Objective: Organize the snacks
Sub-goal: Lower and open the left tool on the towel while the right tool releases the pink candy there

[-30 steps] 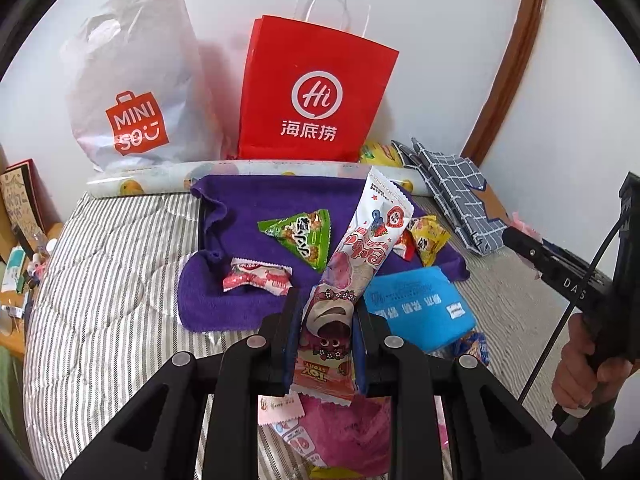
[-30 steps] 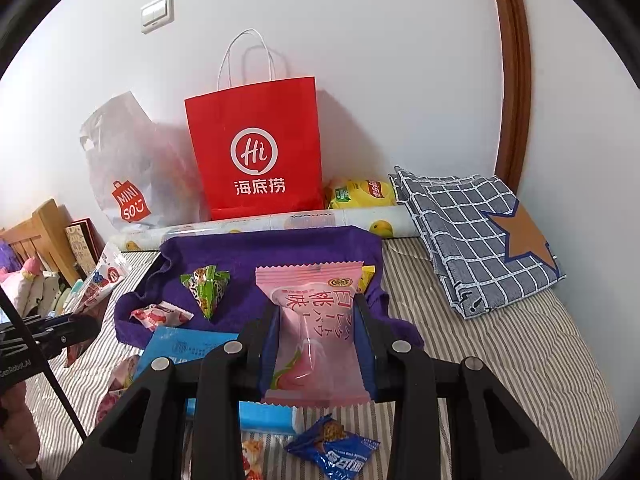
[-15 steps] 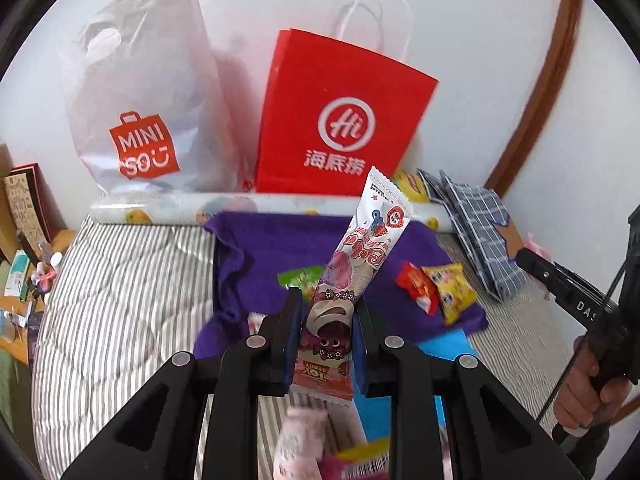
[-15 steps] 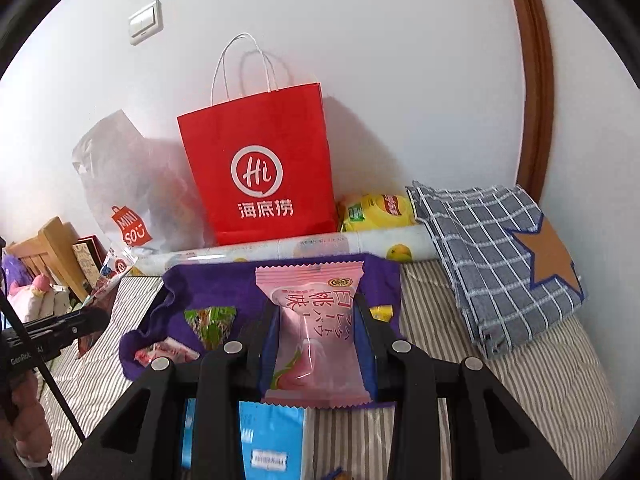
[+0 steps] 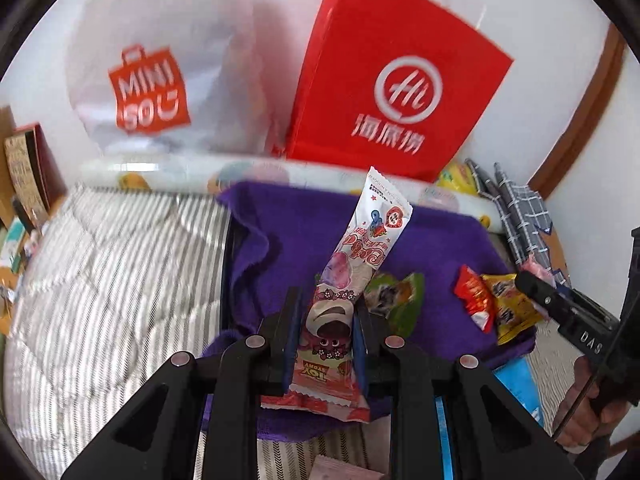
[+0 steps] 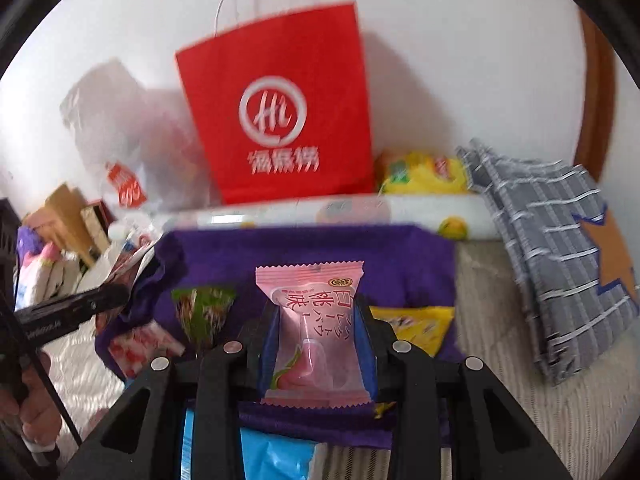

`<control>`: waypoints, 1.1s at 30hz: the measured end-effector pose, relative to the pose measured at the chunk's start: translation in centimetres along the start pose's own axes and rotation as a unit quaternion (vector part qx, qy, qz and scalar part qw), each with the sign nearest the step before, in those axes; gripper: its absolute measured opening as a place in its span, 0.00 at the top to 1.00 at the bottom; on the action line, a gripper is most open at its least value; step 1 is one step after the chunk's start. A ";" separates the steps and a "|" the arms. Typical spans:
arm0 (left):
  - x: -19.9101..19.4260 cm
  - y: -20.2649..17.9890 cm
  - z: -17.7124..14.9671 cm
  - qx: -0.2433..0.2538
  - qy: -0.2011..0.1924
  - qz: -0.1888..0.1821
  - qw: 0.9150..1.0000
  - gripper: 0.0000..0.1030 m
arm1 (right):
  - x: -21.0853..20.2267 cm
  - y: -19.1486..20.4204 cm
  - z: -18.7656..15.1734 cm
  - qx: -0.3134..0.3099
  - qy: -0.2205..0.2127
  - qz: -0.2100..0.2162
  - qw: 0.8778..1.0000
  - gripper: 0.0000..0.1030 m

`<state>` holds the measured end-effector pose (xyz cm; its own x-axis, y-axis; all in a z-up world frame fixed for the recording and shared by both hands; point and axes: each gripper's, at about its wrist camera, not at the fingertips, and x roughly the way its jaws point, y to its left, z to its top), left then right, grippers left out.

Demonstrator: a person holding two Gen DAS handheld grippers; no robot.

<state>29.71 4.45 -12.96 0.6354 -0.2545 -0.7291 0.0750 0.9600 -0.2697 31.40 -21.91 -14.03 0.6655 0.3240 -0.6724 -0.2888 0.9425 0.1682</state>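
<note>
My left gripper [image 5: 325, 312] is shut on a long pink-and-white candy stick packet [image 5: 352, 264], held upright over the purple towel [image 5: 304, 220]. My right gripper [image 6: 318, 316] is shut on a pink peach snack packet [image 6: 316, 320], also over the purple towel [image 6: 304, 248]. On the towel lie a green triangular snack [image 5: 400, 296] [image 6: 202, 310], a red-and-yellow packet [image 5: 492, 304], a yellow packet [image 6: 420, 326] and a pink-and-white candy [image 6: 138, 346]. A blue packet [image 6: 276, 458] lies at the towel's near edge.
A red paper bag [image 5: 396, 80] [image 6: 280, 112] and a white Miniso plastic bag [image 5: 156, 80] stand against the wall behind a rolled mat [image 6: 360, 212]. A grey checked cloth [image 6: 560, 248] lies at the right. A yellow chips bag [image 6: 424, 172] is behind the roll.
Both grippers have moved forward over the purple towel toward the bags, each still holding its packet. The bags look larger and closer.
</note>
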 end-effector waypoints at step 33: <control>-0.1 -0.7 -0.6 0.009 -0.014 0.016 1.000 0.49 | -2.2 0.9 -0.8 -0.008 -0.065 -0.003 0.998 0.43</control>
<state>29.09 3.74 -13.10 0.6596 -0.2213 -0.7183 0.0688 0.9695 -0.2354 29.14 -21.87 -13.01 0.7504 0.3275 -0.5741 -0.2951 0.9432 0.1523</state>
